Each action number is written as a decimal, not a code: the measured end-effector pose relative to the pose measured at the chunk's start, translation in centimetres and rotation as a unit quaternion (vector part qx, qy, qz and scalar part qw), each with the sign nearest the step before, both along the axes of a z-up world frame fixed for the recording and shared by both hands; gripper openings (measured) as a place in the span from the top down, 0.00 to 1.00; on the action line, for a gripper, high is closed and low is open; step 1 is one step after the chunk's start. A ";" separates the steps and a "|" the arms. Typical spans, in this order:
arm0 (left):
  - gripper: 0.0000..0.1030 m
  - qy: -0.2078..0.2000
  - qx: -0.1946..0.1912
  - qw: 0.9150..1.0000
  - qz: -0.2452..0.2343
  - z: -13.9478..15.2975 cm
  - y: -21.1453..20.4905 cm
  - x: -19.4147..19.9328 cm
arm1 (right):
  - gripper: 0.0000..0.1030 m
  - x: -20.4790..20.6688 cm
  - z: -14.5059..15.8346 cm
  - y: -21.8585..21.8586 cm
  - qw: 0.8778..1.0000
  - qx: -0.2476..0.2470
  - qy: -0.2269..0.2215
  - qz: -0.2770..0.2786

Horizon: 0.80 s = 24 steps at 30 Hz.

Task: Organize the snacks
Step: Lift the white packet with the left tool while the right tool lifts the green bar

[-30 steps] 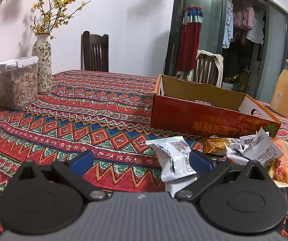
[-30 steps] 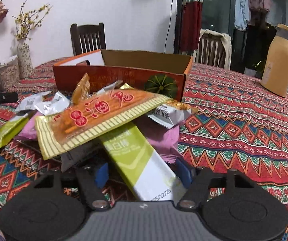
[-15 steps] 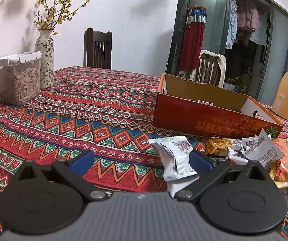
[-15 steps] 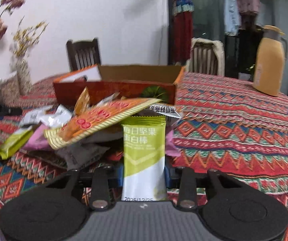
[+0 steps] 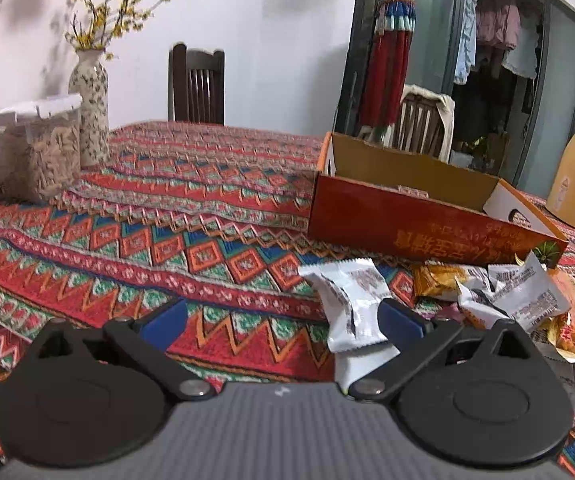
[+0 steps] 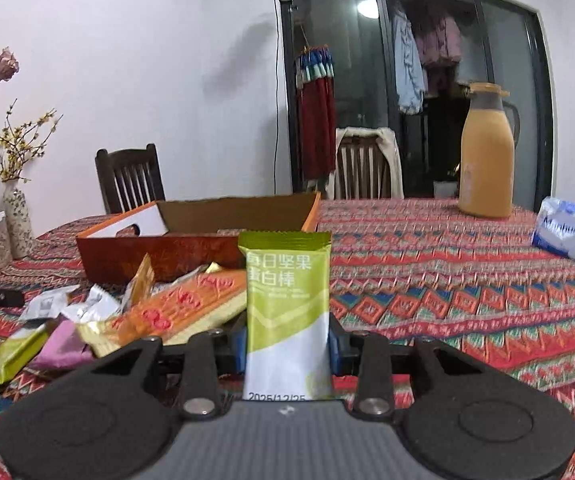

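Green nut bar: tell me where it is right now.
In the right wrist view the green nut bar stands upright, clamped between the right gripper fingers, in front of the orange cardboard box and right of the snack pile.

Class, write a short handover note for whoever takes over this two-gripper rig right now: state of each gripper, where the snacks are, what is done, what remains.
Right gripper: shut on the green-and-white protein bar packet, held upright above the table.
Left gripper: open, low over the patterned tablecloth, beside a white snack wrapper.
Orange cardboard box: stands behind the loose snack pile; one small item visible inside.
Done: bar gripped.
Left: place bar in box, then sort the pile.
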<state>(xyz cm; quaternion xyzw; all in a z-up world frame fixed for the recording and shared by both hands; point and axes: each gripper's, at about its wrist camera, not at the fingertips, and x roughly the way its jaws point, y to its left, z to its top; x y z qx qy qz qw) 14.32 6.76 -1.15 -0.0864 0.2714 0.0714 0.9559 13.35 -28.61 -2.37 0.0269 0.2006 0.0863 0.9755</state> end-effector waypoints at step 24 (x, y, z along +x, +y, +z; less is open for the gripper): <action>0.11 0.076 0.019 0.997 0.003 1.2 -4.6 5.8 | 0.66 1.8 -1.7 0.1 1.000 0.019 0.008 0.011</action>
